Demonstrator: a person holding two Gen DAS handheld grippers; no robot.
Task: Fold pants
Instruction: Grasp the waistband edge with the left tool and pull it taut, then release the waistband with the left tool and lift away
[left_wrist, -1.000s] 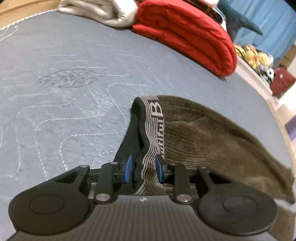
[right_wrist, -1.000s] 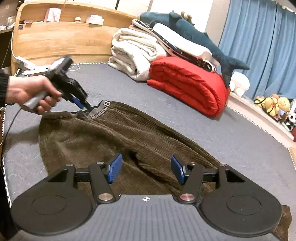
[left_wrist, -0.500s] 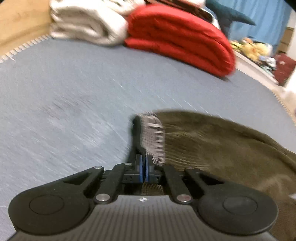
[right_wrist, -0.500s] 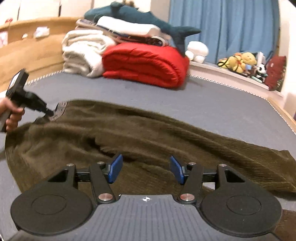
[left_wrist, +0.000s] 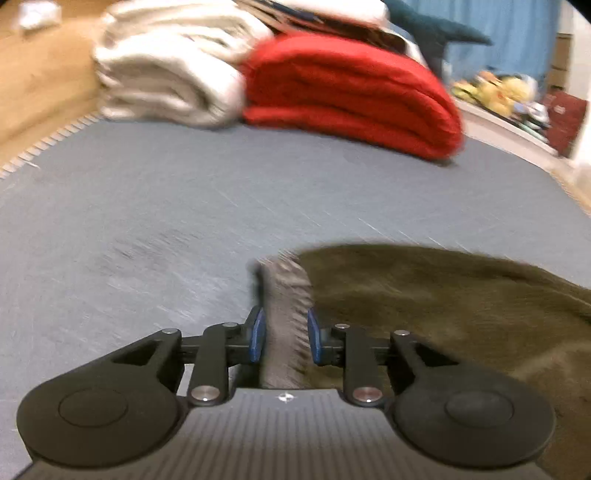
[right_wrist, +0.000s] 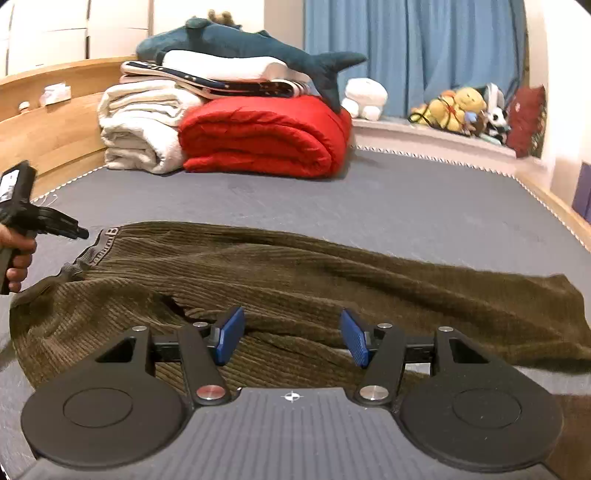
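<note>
The waistband (left_wrist: 286, 325) of the brown corduroy pants (right_wrist: 295, 273) is straddled, ungripped, by the parted left gripper (left_wrist: 283, 338); the right gripper (right_wrist: 291, 336) is held wide above them.

The pants (right_wrist: 295, 280) lie across the near half of the bed (right_wrist: 406, 199), waistband (right_wrist: 99, 245) toward its left edge, legs toward the right edge. At the bed's far edge sit a towel stack (right_wrist: 136, 125) on the left and a quilt (right_wrist: 262, 136) just right of it, touching. A shark (right_wrist: 236, 40) lies on top. Toys (right_wrist: 465, 109) line the ledge beyond the far right corner.
</note>
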